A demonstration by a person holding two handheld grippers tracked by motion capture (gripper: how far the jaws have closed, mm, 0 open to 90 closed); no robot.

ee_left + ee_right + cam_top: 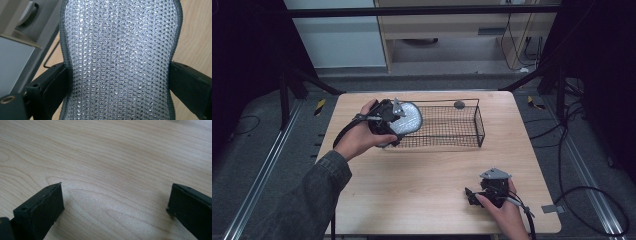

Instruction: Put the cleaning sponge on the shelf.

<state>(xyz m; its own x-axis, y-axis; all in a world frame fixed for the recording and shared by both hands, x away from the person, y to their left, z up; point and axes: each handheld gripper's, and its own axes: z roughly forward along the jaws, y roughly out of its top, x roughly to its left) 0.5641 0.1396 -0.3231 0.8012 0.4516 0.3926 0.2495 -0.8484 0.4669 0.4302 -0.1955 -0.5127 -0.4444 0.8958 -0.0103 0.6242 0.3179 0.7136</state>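
Note:
A silvery mesh pad (408, 119) with a dark grey rim is held at the left end of a black wire basket (480, 120). My left gripper (387, 122) is shut on this pad. In the left gripper view the pad (120, 57) stands between both black jaws, which press its two edges. A small dark round object (459, 104) lies at the basket's far side. My right gripper (473, 196) rests low over the table near the front right, and in the right gripper view (115, 205) its jaws stand wide apart over bare wood.
The wooden table (422, 170) has open surface between the basket and the front edge. Black frame bars and cables lie on the floor around the table. A pale cabinet stands behind it.

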